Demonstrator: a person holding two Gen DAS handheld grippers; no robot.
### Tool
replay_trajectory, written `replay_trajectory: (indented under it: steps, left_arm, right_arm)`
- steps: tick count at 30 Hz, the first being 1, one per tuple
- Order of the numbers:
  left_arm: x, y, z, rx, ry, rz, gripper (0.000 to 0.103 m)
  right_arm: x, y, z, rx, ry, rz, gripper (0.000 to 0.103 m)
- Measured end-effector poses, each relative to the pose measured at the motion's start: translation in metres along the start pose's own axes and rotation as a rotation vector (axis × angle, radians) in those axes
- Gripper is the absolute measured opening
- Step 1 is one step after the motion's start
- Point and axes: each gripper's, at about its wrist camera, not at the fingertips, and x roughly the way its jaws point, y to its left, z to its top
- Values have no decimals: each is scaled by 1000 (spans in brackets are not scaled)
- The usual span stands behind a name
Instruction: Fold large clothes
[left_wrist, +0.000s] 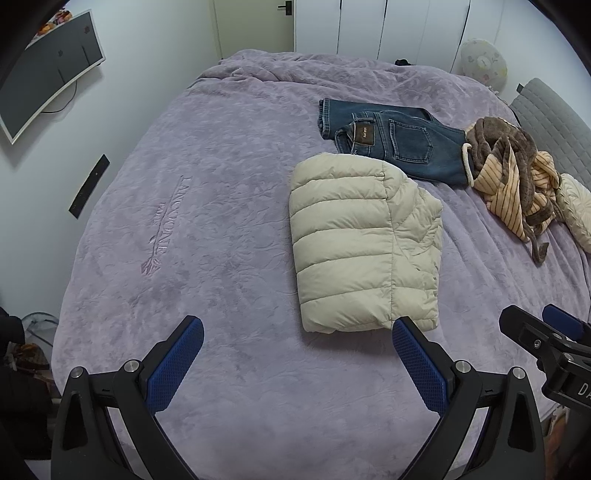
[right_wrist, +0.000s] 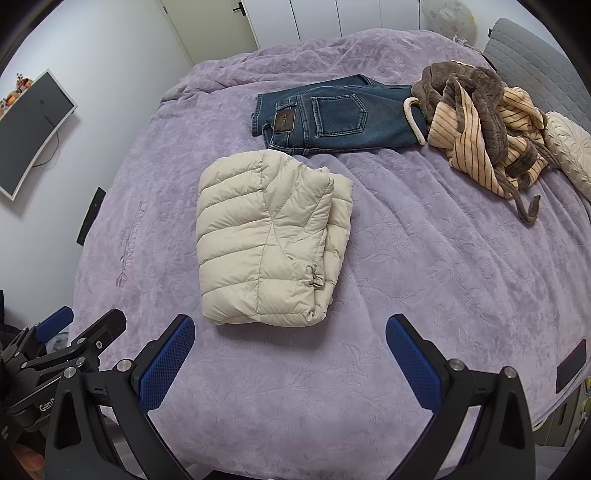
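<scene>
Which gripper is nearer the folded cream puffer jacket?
Left, marginally. The left gripper has one fingertip at the cream puffer jacket's near edge. The right gripper sits just short of it, jacket ahead and slightly left. Both open, empty.

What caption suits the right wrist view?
Open right gripper above purple bedspread; folded cream puffer jacket, folded jeans, unfolded striped robe beyond.
</scene>
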Motion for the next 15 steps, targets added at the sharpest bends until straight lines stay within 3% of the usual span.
replay_trajectory:
  steps: [15]
  left_arm:
    - [-1, 1, -2, 0, -1, 2, 102]
  right_arm:
    - [0, 0, -1, 3, 2, 0, 103]
